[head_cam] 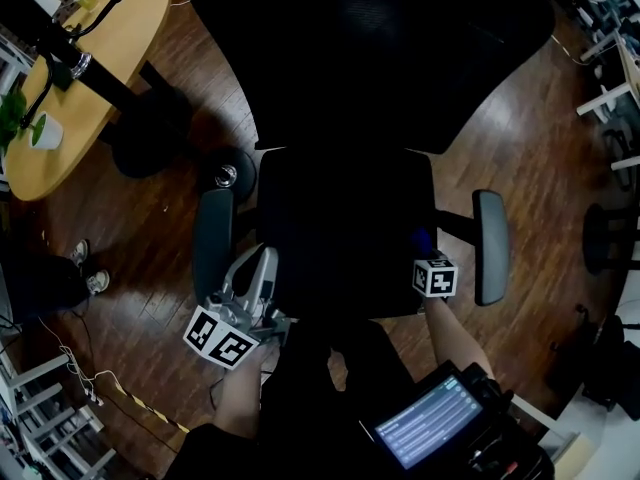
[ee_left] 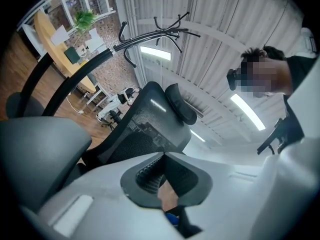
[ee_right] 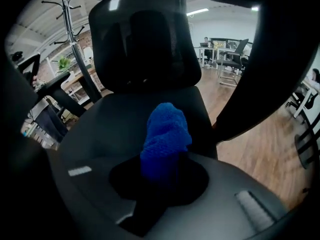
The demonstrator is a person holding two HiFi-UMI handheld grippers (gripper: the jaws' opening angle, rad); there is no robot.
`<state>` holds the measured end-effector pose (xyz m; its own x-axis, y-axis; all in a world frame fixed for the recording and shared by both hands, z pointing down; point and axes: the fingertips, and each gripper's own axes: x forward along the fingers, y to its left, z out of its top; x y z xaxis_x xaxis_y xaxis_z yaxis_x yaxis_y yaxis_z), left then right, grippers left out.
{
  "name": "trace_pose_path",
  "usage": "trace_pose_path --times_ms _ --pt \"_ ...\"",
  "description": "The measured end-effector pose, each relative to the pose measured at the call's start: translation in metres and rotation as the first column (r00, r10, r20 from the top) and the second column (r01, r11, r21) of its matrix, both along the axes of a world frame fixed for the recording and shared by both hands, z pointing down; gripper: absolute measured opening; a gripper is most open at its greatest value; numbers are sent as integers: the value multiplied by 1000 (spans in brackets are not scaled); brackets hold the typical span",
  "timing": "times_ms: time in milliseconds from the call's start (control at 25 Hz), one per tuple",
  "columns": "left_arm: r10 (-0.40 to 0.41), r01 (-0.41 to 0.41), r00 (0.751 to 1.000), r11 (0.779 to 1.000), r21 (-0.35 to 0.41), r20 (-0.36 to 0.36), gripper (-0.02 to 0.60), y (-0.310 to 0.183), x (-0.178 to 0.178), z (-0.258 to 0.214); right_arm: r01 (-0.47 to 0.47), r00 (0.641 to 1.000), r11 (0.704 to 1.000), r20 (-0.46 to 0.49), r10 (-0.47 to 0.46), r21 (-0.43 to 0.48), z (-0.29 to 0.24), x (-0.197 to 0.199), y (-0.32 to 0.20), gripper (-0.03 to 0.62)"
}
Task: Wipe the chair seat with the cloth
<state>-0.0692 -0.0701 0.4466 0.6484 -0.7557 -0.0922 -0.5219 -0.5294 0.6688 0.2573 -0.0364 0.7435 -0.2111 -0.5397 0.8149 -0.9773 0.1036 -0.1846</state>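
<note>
Wood floor (head_cam: 530, 158) surrounds the chair seat (head_cam: 340, 228); right gripper (ee_right: 160, 174) clamps blue cloth (ee_right: 165, 134) (left gripper (head_cam: 256, 268) closed).

A round wooden table (head_cam: 110, 58) sits upper left on the dark plank floor (head_cam: 540, 138), with a potted plant (head_cam: 40, 128) at its edge and a black coat stand (head_cam: 105, 83) rising beside it. Lower right glows a lit screen (head_cam: 430, 423) — and at far left lie what may be shoes (head_cam: 90, 268).

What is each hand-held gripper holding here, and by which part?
Right hand-held gripper pinches the blue cloth by one bunched end; left hand-held gripper holds nothing.
</note>
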Motion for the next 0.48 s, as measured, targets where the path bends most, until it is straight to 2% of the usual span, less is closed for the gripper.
trace_pose_path --times_ms 360,480 --pt "4 -4 1000 1000 -5 -13 -8 6 3 0 -18 999 1000 -26 19 16 1 3 -2 52" --pt "-2 2 1000 1000 -5 -17 -8 8 0 1 -54 997 998 -48 55 15 1 1 0 54"
